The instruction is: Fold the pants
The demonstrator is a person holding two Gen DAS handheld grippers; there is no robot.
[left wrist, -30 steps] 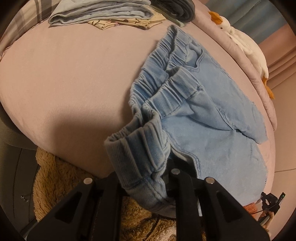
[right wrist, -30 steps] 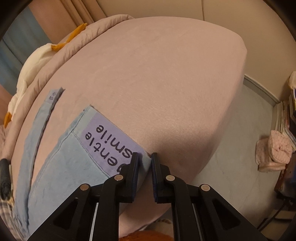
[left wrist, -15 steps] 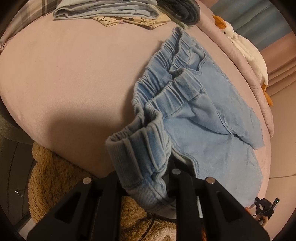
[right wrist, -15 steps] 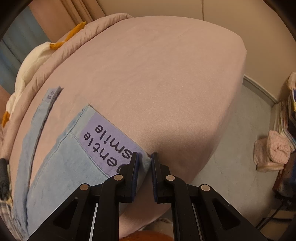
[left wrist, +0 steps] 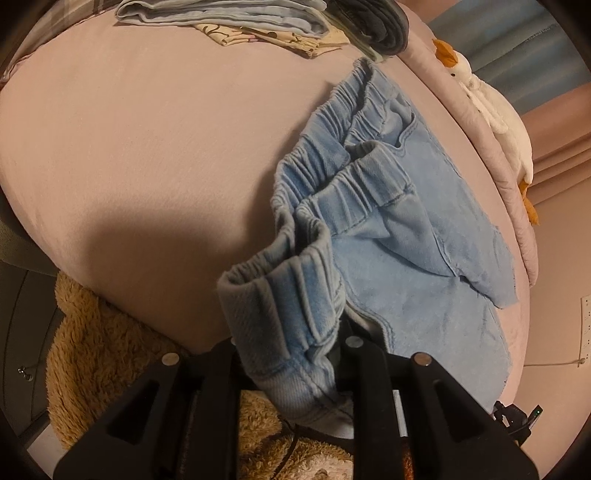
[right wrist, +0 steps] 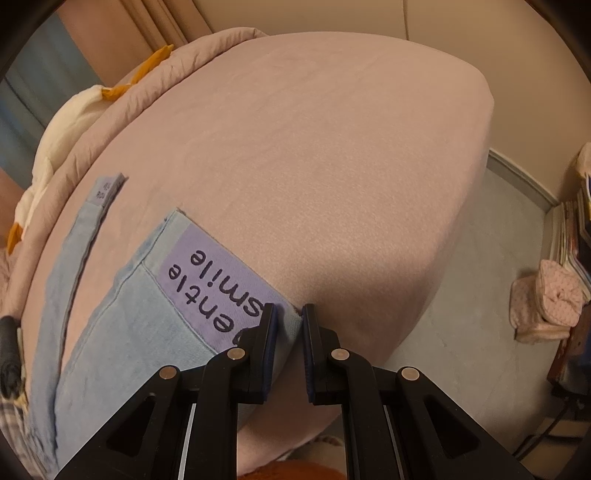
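Light blue denim pants (left wrist: 406, 229) lie spread on the pink bed sheet (left wrist: 147, 129). Their gathered elastic waistband is bunched and lifted at the near edge. My left gripper (left wrist: 291, 339) has that waistband fold between its fingers; the jaws are opening slightly, and the cloth still sits gripped and hides the tips. In the right wrist view, my right gripper (right wrist: 288, 325) is shut on the corner of a leg hem (right wrist: 122, 325) beside its purple "gentle smile" label (right wrist: 218, 280). The other leg (right wrist: 74, 258) lies flat to the left.
Folded clothes (left wrist: 221, 14) and a dark garment (left wrist: 380, 22) sit at the far side of the bed. A white goose plush (left wrist: 495, 110) lies along the quilt edge. A brown fuzzy rug (left wrist: 103, 332) is below. Books (right wrist: 569, 236) and a pink bundle (right wrist: 550, 299) stand on the floor.
The left gripper has tilted a little while holding the waistband, so the pants sit slightly lower in its view. The right gripper and the hem have stayed put.
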